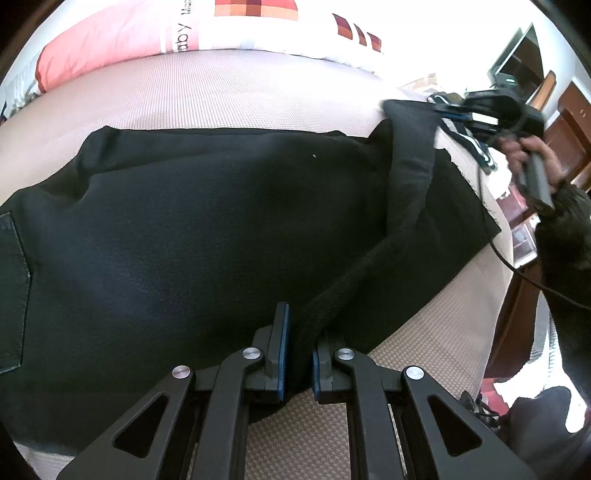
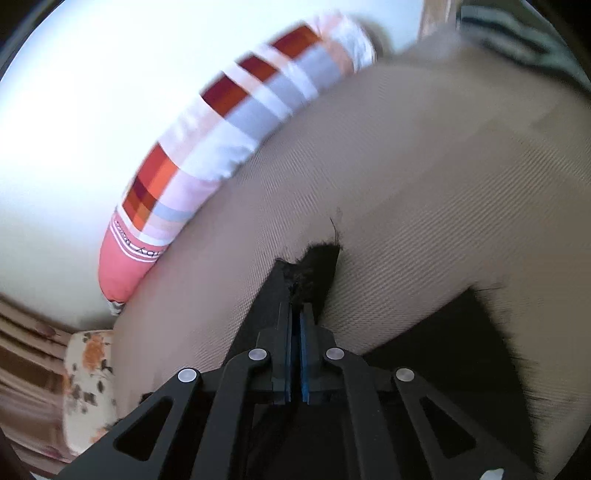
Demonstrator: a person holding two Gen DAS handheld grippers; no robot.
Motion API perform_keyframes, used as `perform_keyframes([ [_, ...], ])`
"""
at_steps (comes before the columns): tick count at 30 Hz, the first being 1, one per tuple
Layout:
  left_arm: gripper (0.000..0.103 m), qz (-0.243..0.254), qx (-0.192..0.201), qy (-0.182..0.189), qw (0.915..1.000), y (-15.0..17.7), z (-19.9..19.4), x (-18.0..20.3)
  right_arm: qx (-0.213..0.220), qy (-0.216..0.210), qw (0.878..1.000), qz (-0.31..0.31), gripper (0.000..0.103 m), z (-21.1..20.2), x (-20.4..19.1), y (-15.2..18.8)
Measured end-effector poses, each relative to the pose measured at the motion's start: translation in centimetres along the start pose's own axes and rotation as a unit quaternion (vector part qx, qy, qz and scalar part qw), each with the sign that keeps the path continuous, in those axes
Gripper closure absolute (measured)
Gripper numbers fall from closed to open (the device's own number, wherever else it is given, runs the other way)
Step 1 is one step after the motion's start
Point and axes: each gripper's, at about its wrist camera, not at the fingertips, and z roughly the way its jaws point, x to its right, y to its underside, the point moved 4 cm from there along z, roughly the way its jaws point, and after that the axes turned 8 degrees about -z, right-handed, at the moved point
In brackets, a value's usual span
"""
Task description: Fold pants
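Black pants [image 1: 207,229] lie spread across a beige mattress [image 1: 229,88]. My left gripper [image 1: 299,332] is shut on a thick hem band of the pants at the near edge. The band runs up and right to my right gripper [image 1: 476,110], which holds its other end lifted at the right. In the right wrist view my right gripper [image 2: 299,295] is shut on a frayed black edge of the pants [image 2: 321,262], above the mattress [image 2: 424,192]. More black fabric [image 2: 461,332] hangs at the lower right.
A pink, white and red checked pillow [image 1: 207,33] lies along the mattress's far edge and shows in the right wrist view [image 2: 229,140]. A striped garment [image 1: 476,144] lies at the right end. Wooden furniture [image 1: 569,122] stands beyond. A floral cushion [image 2: 88,387] sits low left.
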Motion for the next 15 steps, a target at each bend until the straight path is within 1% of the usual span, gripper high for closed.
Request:
perform_keyframes([
  [2, 0.092, 0.005, 0.002, -0.005, 1.0, 0.1, 0.0, 0.2, 0.017, 0.033, 0.999, -0.012, 0.1, -2.9, 0.5, 1.0],
  [4, 0.092, 0.017, 0.007, -0.015, 0.9997, 0.1, 0.0, 0.7, 0.025, 0.072, 0.997, -0.02, 0.1, -5.3, 1.6, 2.8],
  [8, 0.092, 0.051, 0.014, -0.035, 0.998, 0.5, 0.2, 1.6, 0.014, 0.136, 0.991, -0.001, 0.1, -7.8, 5.0, 8.2],
  [12, 0.092, 0.09, 0.018, -0.051, 0.9945, 0.7, 0.4, 2.2, -0.005, 0.159, 0.986, 0.041, 0.1, -8.0, 8.4, 12.7],
  [15, 0.092, 0.114, 0.019, -0.063, 0.9913, 0.8, 0.7, 2.6, -0.008, 0.174, 0.984, 0.042, 0.101, -8.1, 9.0, 14.0],
])
